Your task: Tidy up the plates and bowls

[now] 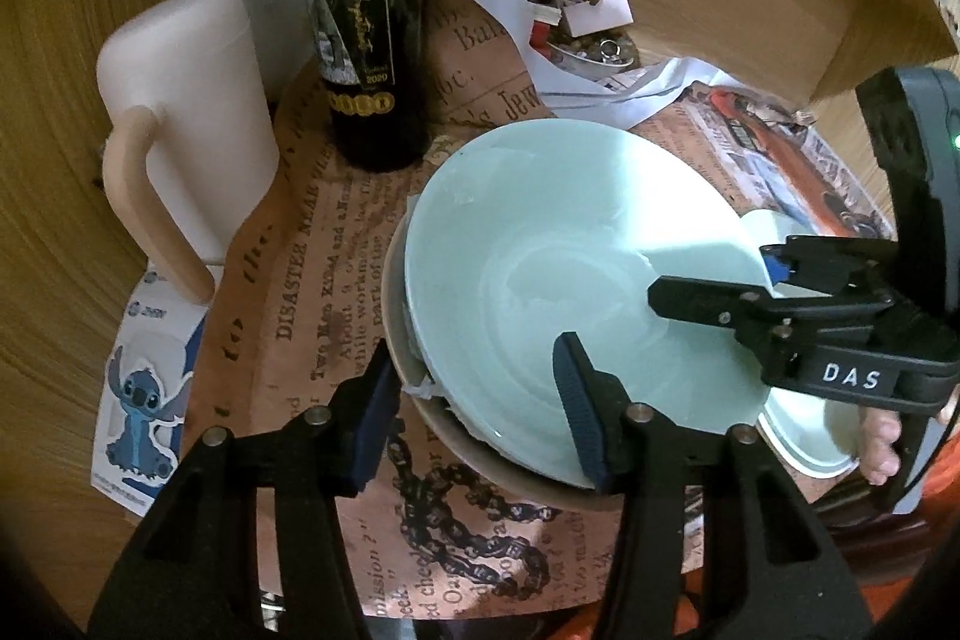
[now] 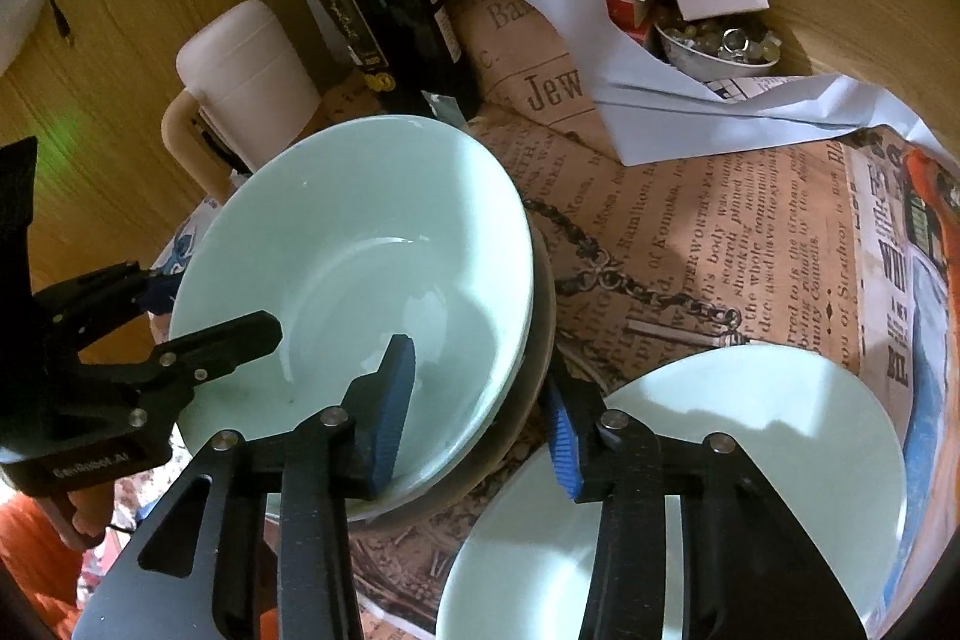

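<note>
Both grippers sit wide apart straddling opposite rims of the green plate [image 1: 540, 250] stacked on a bowl [image 1: 420, 400]: left [image 1: 480, 400], right [image 2: 480, 418], neither clamped.

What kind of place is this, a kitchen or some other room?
Probably a lived-in home table or desk corner, not a proper kitchen. Pale green plates share a vintage newspaper-print cover with a wine bottle, loose papers and a small bowl of trinkets, against wood panelling.
</note>
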`<state>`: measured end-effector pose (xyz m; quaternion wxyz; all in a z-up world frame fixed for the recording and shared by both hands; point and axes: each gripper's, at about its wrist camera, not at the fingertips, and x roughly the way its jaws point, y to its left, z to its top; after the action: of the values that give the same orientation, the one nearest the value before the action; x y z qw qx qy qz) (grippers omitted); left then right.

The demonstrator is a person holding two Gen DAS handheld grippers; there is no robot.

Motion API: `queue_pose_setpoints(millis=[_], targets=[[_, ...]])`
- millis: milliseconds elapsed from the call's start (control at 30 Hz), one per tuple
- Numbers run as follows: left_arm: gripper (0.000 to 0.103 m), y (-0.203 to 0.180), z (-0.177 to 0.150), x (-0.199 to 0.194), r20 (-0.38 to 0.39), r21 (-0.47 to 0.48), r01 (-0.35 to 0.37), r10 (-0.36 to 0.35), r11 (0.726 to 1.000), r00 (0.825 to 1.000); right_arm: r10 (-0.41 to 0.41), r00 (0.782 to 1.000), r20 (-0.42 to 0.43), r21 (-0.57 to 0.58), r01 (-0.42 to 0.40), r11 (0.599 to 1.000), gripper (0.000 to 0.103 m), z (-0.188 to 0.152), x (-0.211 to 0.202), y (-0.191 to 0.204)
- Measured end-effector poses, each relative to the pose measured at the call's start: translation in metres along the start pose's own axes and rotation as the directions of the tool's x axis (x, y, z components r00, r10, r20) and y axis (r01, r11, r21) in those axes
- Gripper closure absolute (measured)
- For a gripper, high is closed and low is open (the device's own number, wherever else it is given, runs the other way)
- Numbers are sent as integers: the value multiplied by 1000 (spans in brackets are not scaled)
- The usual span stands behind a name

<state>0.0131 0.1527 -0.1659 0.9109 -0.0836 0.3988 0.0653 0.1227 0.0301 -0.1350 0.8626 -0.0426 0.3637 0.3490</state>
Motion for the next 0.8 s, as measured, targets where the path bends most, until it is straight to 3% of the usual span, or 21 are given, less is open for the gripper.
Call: queue_pose_setpoints(millis=[167, 800], targets=[[51, -3, 1, -1, 12, 13, -23, 23, 1000, 1000, -8, 1000, 10, 6, 8, 1000, 68, -1, -1, 1], [51, -15, 9, -19, 72, -13, 18, -18, 1000, 997, -18, 996, 83, 33, 15, 999, 71, -5, -34, -6]])
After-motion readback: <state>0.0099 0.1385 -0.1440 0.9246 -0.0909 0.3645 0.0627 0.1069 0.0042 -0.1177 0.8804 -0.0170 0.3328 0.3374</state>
